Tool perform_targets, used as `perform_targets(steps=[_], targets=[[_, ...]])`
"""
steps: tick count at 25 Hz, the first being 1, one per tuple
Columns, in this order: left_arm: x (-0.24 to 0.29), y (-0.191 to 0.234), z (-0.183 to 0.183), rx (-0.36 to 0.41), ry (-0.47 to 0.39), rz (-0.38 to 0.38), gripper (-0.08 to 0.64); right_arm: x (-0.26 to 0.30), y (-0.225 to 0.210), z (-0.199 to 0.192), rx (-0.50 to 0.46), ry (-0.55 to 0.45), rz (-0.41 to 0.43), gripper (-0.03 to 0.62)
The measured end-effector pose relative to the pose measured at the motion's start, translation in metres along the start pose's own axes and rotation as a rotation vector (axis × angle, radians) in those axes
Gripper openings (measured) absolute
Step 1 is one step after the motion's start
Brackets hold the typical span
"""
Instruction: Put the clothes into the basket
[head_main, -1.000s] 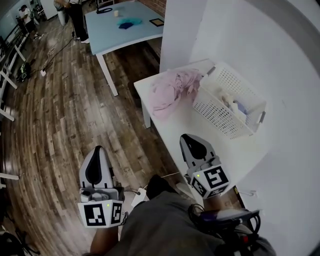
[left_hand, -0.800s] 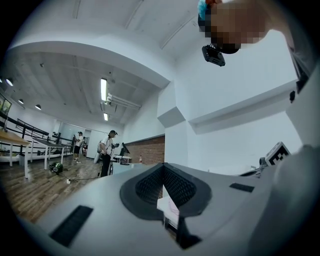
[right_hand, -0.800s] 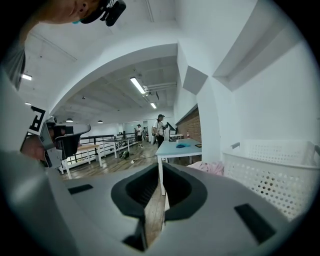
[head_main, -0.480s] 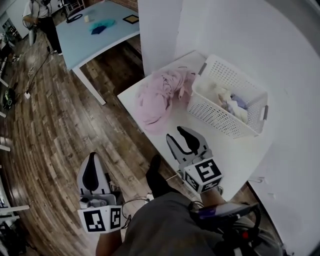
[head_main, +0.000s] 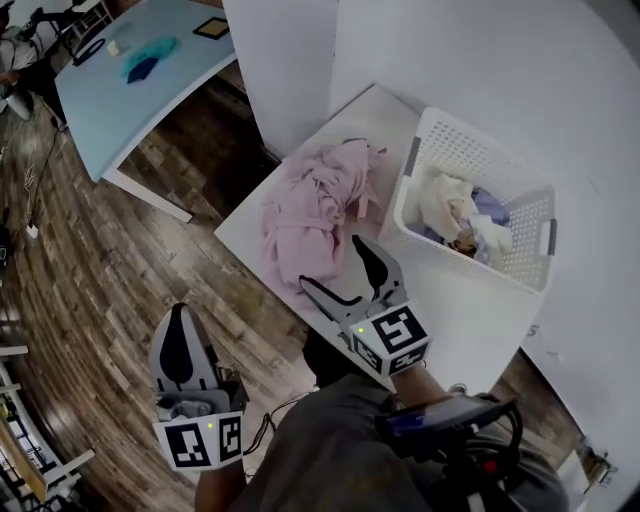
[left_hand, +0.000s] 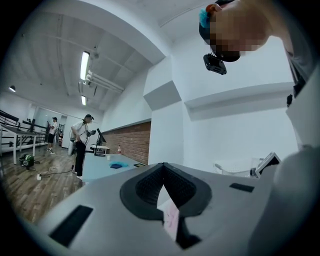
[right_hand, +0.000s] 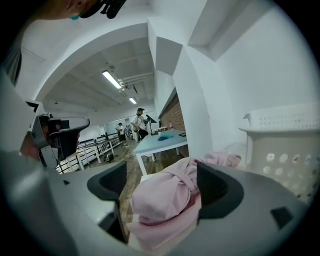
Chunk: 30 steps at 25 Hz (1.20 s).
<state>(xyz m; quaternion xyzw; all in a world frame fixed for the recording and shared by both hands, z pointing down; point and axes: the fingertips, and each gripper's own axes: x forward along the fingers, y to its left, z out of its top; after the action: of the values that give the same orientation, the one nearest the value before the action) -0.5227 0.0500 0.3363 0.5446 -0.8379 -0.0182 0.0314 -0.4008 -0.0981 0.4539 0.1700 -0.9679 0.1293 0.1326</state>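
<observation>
A pile of pink clothes (head_main: 315, 205) lies on the left part of the small white table (head_main: 470, 320). To its right stands the white slotted basket (head_main: 440, 135), with several pale garments inside. My right gripper (head_main: 334, 265) sits at the pile's near edge, its jaws opening wide. In the right gripper view the pink clothes (right_hand: 165, 200) bulge between the pads without being pressed, and the basket (right_hand: 287, 150) rises at the right. My left gripper (head_main: 178, 325) hangs low over the wooden floor, jaws together, holding nothing. The left gripper (left_hand: 164, 187) points out into the room.
A white pillar (head_main: 290, 60) stands just behind the small table. A light blue table (head_main: 120, 95) with a blue cloth is at the back left, over wooden floor (head_main: 90, 260). People (left_hand: 80, 142) stand far off in the room.
My right gripper has moved forward to the near edge of the pink pile and its jaws have gone from shut to wide apart. The left gripper has stayed low at my left side.
</observation>
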Motion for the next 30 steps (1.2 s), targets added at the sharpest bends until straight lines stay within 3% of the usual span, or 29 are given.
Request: perform_targets(steps=[11, 18, 23, 30], targets=[[0.087, -0.025, 0.018, 0.048, 0.023, -0.184, 0.008, 0.034, -0.031, -0.008, 0.138, 0.04, -0.062, 0.444], [0.12, -0.024, -0.008, 0.026, 0.084, -0.278, 0.008, 0.053, -0.046, -0.042, 0.188, 0.106, -0.134, 0.466], [0.138, -0.018, -0.036, -0.007, 0.143, -0.368, 0.008, 0.062, -0.046, -0.072, 0.298, 0.114, -0.191, 0.48], [0.151, 0.001, -0.063, -0.021, 0.205, -0.454, 0.008, 0.073, -0.04, -0.12, 0.524, 0.167, -0.249, 0.469]])
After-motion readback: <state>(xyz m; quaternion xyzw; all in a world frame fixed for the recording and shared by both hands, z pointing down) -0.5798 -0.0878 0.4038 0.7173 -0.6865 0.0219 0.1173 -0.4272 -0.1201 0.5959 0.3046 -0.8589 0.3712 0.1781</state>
